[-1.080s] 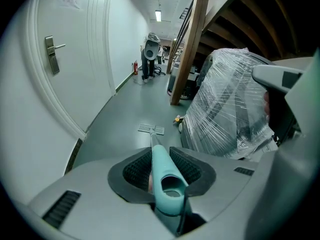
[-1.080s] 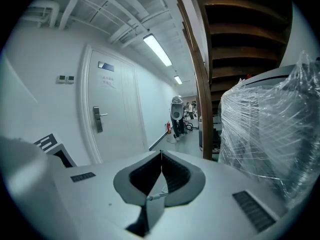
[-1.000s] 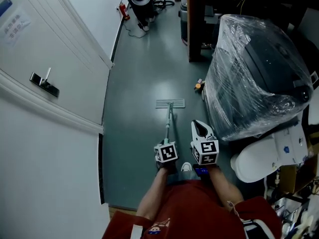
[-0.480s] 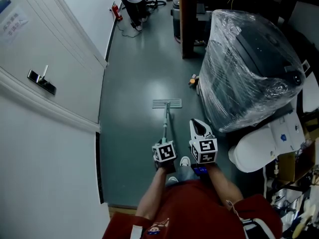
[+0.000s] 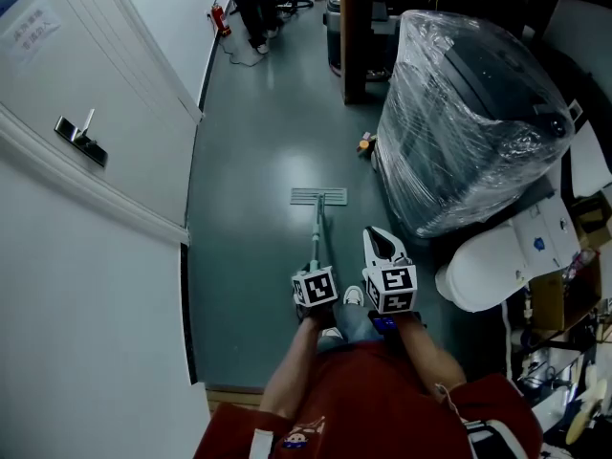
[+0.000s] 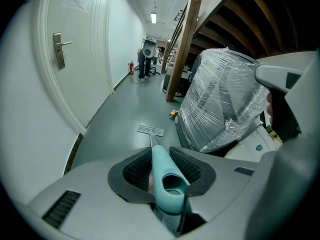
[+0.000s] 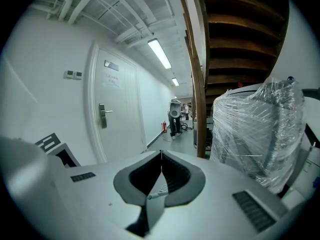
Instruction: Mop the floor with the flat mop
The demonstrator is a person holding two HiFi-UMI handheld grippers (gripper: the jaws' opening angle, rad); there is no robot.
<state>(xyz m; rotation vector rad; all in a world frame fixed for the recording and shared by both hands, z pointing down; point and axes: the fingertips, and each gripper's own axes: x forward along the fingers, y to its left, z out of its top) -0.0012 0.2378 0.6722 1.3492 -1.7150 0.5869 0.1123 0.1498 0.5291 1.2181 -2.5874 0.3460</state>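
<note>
Snugly, left gripper [image 6: 161, 153] pinches teal mop handle [image 6: 166, 181] (ribbed fingers [image 6: 136, 171]).

Long white ceiling strip lamps [image 7: 161, 53], toward 12 o'clock in both gripper views, light the pale corridor evenly. They leave a soft sheen on the smooth grey-green floor [image 5: 287, 165] and glints on the clear plastic wrapping [image 5: 459, 84]. The head view is dimmer, falling black toward 1 o'clock, while both gripper views bow at their edges inside dark round vignettes.

Red short-sleeved shirt [image 5: 373, 400]; left hand-held gripper [image 6: 161, 159], right hand-held gripper [image 7: 161, 156] pale grey, each with black-white marker cube [image 5: 392, 290].
</note>
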